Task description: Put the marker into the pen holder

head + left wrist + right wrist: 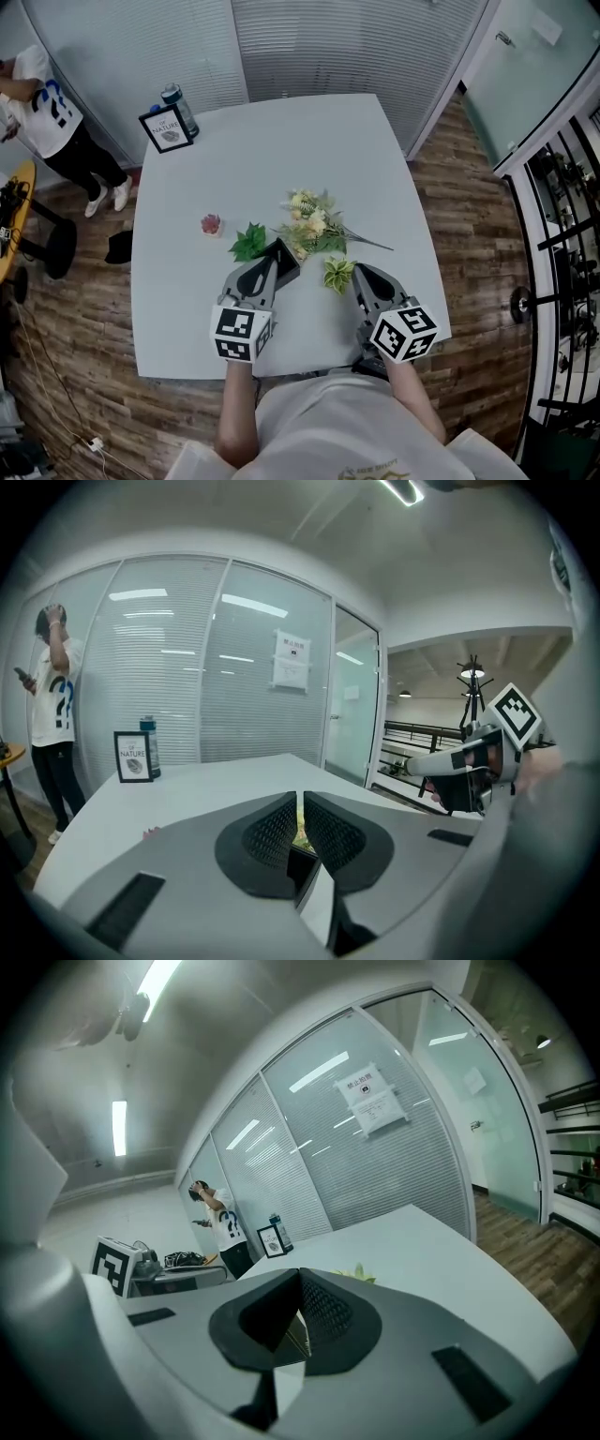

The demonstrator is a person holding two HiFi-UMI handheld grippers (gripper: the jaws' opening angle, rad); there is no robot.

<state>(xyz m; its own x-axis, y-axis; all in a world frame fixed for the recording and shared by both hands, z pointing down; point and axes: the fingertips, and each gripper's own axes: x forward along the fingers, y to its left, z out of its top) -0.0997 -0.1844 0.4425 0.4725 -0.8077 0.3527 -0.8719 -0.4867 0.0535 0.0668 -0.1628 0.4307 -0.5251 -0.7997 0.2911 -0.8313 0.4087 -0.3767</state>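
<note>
Left tongs [267, 267] are closed to a bare slit with nothing gripped. Right tongs [362, 278] are closed and empty, and both are over the near part of the white table [187, 309]. A black object [289, 261] sits at the left tips, near the artificial flowers [314, 225]; whether it is the pen holder cannot be told, and the marker cannot be made out.

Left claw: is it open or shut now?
Shut. In the left gripper view, the pads of the left claw stand almost together, only a thin slit between them, with nothing held.
</note>
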